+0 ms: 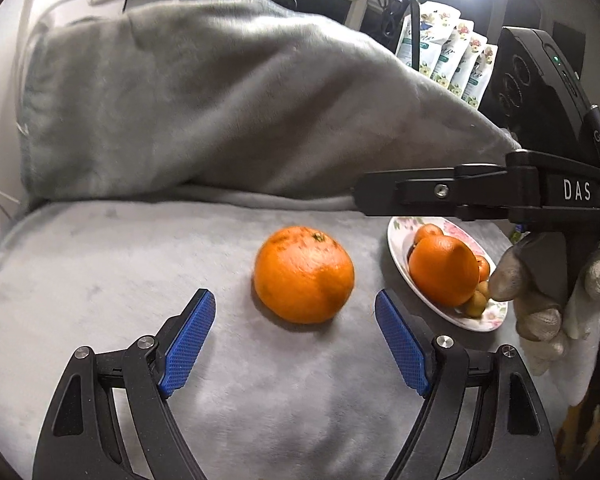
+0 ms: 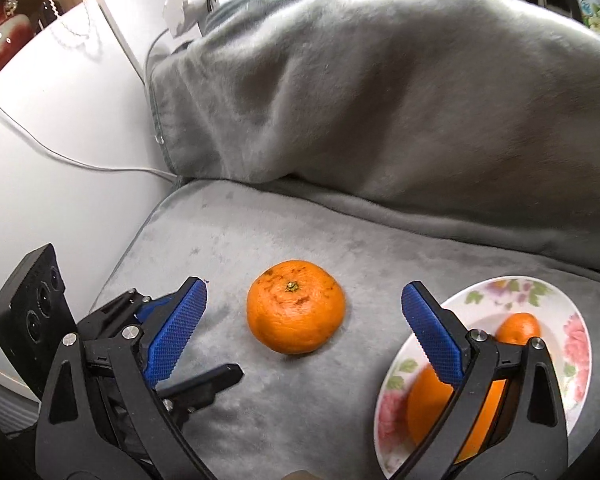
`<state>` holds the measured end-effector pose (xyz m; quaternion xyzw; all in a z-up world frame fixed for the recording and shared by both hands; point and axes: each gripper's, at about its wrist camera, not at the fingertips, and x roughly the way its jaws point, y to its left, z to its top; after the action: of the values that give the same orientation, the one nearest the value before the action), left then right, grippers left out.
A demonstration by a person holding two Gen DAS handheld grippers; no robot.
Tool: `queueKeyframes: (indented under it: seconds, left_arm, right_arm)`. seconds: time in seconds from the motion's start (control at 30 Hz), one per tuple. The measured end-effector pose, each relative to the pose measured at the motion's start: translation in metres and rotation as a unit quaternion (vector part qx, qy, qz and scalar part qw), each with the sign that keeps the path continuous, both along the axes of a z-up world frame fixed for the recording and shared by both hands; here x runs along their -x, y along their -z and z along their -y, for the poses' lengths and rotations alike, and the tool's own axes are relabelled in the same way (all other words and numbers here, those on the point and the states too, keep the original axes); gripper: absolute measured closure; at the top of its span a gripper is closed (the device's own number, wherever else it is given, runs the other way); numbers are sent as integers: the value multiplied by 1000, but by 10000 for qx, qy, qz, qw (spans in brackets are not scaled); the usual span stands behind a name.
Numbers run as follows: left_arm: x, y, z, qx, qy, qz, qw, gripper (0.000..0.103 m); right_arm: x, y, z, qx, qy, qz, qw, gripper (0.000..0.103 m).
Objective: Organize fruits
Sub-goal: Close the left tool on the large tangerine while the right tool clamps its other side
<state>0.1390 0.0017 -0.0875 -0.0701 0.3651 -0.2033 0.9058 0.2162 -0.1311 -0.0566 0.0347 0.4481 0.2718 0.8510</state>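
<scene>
Jaws of both the left gripper [image 1: 295, 308] and right gripper [image 2: 304, 300] stand apart, empty, near one orange [image 1: 304, 275] on grey blanket [image 1: 140, 264] beside plate [image 1: 398, 248].

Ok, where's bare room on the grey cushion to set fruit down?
Bare cushion lies left of the loose mandarin, up to the blanket fold. Right is crowded: the floral plate is piled with fruit, under the right tongs.

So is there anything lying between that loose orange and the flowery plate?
No. Between the loose orange and the floral plate only bare grey blanket lies; the right wrist view shows it, with one blue pad hanging above.
</scene>
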Motion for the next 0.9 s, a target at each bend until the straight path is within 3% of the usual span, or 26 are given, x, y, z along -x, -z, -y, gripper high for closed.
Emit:
queueKeyframes:
  seconds: [0.2, 0.7, 0.8, 0.9]
  left_arm:
    - [-6, 8, -6, 381, -34, -284, 9989, 21]
    - [-9, 16, -11, 476, -57, -408, 9980, 22]
    - [-13, 17, -8, 477, -32, -443, 9979, 22]
    - [-17, 19, -6, 480, -4, -495, 9976, 23]
  right_arm:
    - [-12, 11, -4, -81, -43, -304, 9995, 6]
    - [-25, 30, -27, 87, -333, -610, 9975, 10]
    - [-25, 34, -33, 124, -415, -691, 9967, 20]
    - [-25, 38, -36, 168, -420, -721, 9964, 21]
